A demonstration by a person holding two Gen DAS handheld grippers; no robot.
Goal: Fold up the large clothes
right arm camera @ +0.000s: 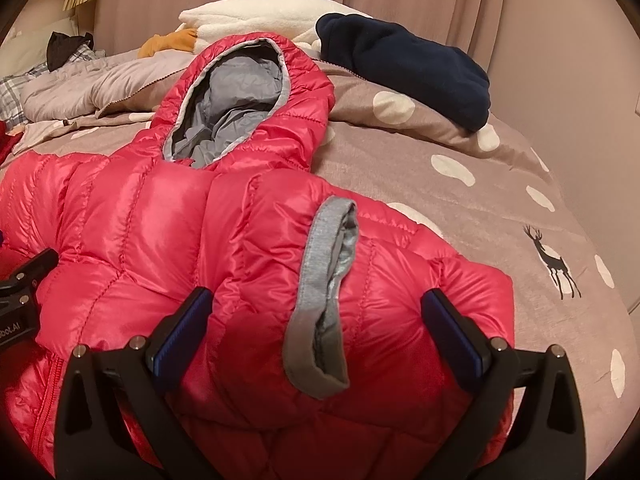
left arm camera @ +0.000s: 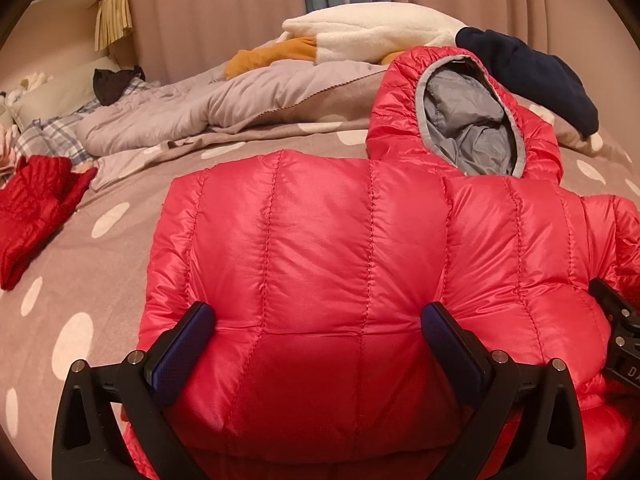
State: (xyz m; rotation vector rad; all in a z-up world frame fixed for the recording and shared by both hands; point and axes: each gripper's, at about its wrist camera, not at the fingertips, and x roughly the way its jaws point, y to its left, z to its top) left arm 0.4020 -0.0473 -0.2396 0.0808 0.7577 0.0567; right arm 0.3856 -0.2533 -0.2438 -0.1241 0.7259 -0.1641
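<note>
Left hand-held gripper (left arm camera: 318,320): fingers spread wide, nothing clamped, poised over the red puffer jacket (left arm camera: 320,240). Right hand-held gripper (right arm camera: 316,308): likewise spread wide, with the jacket's grey-trimmed cuff (right arm camera: 320,300) lying between its fingers. The jacket lies on the bed (right arm camera: 500,208), its grey-lined hood (right arm camera: 236,96) on the far side. Beyond the hood: a navy garment (right arm camera: 408,64) and a white fleece (left arm camera: 372,36). Left of the jacket: another red garment (left arm camera: 36,208). Pink curtains (left arm camera: 220,8) behind.

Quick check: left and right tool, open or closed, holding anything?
Left tool: open, over the red jacket, gripping nothing.
Right tool: open, straddling the sleeve cuff, not gripping.
</note>
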